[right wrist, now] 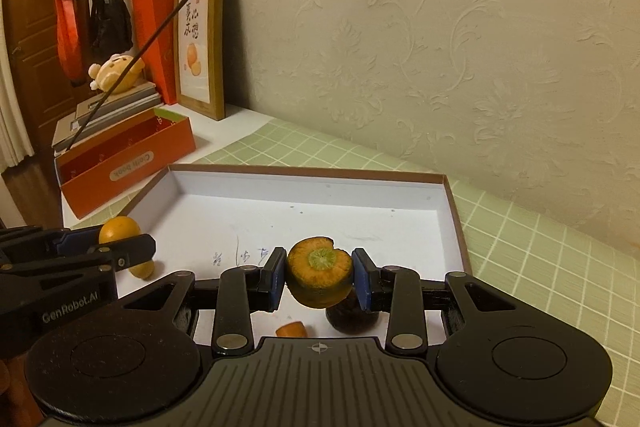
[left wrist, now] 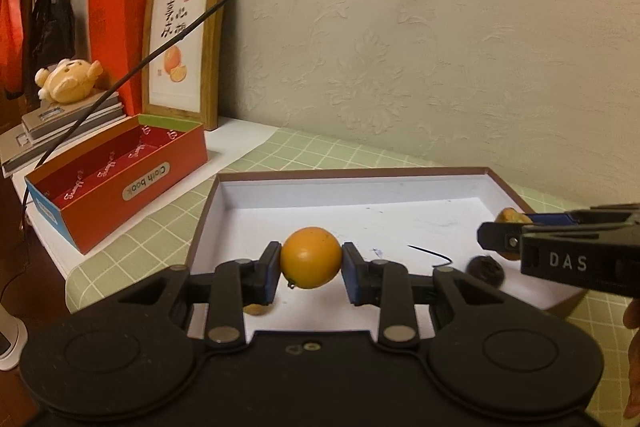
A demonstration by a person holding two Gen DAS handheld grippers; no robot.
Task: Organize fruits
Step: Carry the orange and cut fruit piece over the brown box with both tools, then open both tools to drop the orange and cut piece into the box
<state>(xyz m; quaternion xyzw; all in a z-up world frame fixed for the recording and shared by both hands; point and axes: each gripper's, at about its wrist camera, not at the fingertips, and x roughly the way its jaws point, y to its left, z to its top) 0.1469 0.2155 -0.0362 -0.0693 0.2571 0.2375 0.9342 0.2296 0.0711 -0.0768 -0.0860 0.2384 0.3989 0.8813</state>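
Observation:
My left gripper (left wrist: 311, 259) is shut on a whole orange (left wrist: 311, 257) and holds it above the near part of a shallow white box (left wrist: 360, 195). My right gripper (right wrist: 319, 277) is shut on a partly peeled orange (right wrist: 319, 277), its cut top showing, above the same box (right wrist: 320, 203). In the left wrist view the right gripper (left wrist: 500, 227) enters from the right with that fruit (left wrist: 509, 215). In the right wrist view the left gripper (right wrist: 116, 247) enters from the left with its orange (right wrist: 118, 229). A dark round fruit (left wrist: 486, 269) lies in the box, also under the right gripper (right wrist: 352, 315).
A small yellow fruit (right wrist: 142, 269) and an orange piece (right wrist: 292, 329) lie in the box. An open red box (left wrist: 120, 179) stands at the left on the table, with books, a plush toy (left wrist: 68, 79) and a framed picture (left wrist: 184, 39) behind. A green checked cloth (right wrist: 520, 247) covers the table by the wall.

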